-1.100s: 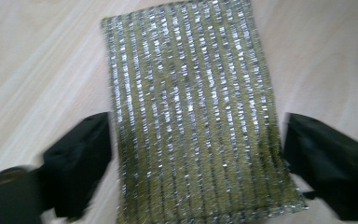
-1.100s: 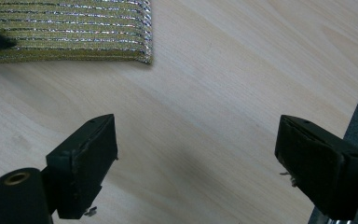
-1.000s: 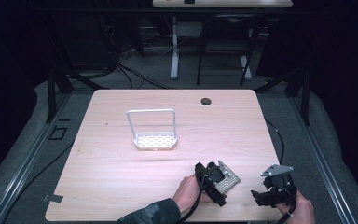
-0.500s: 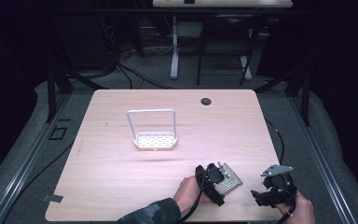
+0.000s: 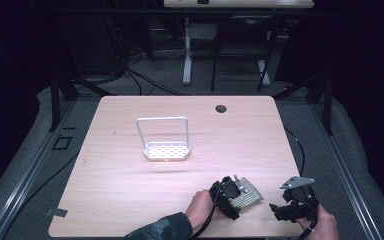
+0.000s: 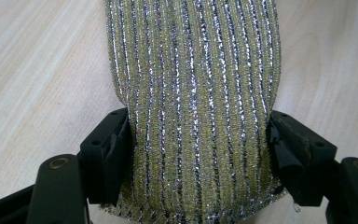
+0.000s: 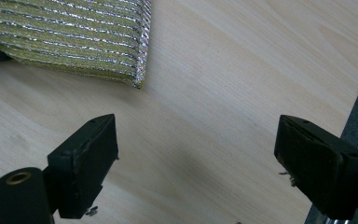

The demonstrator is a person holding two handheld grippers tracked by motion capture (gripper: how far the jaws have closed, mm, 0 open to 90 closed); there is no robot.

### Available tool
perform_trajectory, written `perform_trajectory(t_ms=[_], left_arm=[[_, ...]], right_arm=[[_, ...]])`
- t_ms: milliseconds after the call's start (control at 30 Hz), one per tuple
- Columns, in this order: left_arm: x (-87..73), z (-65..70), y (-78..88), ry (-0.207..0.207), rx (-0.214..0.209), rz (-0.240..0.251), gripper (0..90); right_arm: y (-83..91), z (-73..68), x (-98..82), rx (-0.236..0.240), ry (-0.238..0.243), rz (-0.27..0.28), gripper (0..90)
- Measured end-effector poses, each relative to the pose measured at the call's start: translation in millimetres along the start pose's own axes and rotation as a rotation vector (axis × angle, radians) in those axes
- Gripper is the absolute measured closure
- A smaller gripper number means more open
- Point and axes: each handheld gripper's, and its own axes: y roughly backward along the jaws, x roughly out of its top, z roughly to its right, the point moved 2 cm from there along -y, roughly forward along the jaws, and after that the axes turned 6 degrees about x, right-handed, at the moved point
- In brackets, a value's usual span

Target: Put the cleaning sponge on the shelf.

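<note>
The left gripper [image 5: 236, 189] has just been closing its jaws, now pinching the glittery gold-and-silver striped scouring sponge [image 6: 193, 93] for lifting off the tabletop [image 5: 130, 185]; the right gripper [image 7: 196, 154] is waiting nearby, jaws wide.

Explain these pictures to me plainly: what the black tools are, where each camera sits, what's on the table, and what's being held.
A person works at a wooden table with a hand-held two-jaw gripper in each hand. The high view looks down from above; each gripper view rides on its own tool. The left gripper has just been closing, and its pads now press both sides of a glittery striped scouring pad. The right gripper is open over bare wood beside the pad. A white wire-handled rack stands farther back.
</note>
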Motion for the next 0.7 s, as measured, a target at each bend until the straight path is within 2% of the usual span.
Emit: perform_trajectory(t_ms=[300,533,700], left_arm=[[-5.4,-7.9,17.5,0.017,-0.018,0.037,28.3],[-10.5,-11.0,33.3,0.009,-0.013,0.057,28.6],[-14.8,-15.8,44.1,0.019,-0.010,0.072,29.1]], right_arm=[[-0.3,-0.4,0.0,0.000,-0.001,0.003,12.7],[-1.4,-1.2,0.1,0.002,-0.006,0.002,12.8],[-1.8,-1.0,0.1,0.004,-0.009,0.001,12.9]])
